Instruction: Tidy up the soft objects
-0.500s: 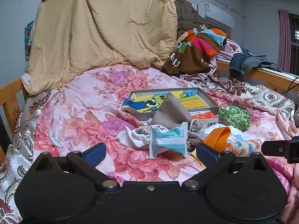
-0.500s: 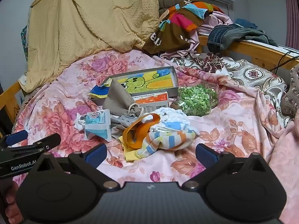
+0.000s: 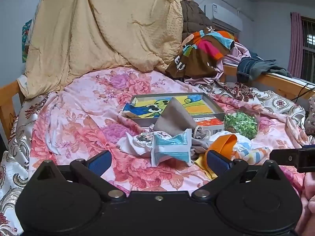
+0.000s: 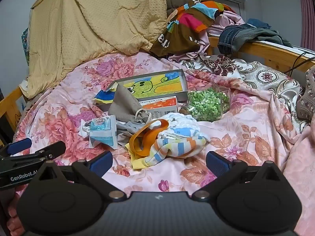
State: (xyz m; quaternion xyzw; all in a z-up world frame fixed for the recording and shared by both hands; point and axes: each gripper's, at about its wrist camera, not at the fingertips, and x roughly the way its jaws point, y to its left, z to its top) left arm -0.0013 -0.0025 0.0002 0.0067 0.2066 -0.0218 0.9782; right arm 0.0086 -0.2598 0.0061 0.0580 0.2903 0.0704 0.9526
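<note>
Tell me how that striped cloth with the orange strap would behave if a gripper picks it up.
The striped cloth lies crumpled in soft folds on the floral bedspread, so it would likely sag and hang floppy rather than hold shape. It looks light for its bulk. The orange strap loops loose beside it and might dangle or snag the grey pouch close by.

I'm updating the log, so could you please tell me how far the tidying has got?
Nothing looks sorted yet. The left gripper and right gripper are open and empty. The striped cloth bundle, grey drawstring pouch and blue-white packet remain heaped on the floral bedspread.
</note>
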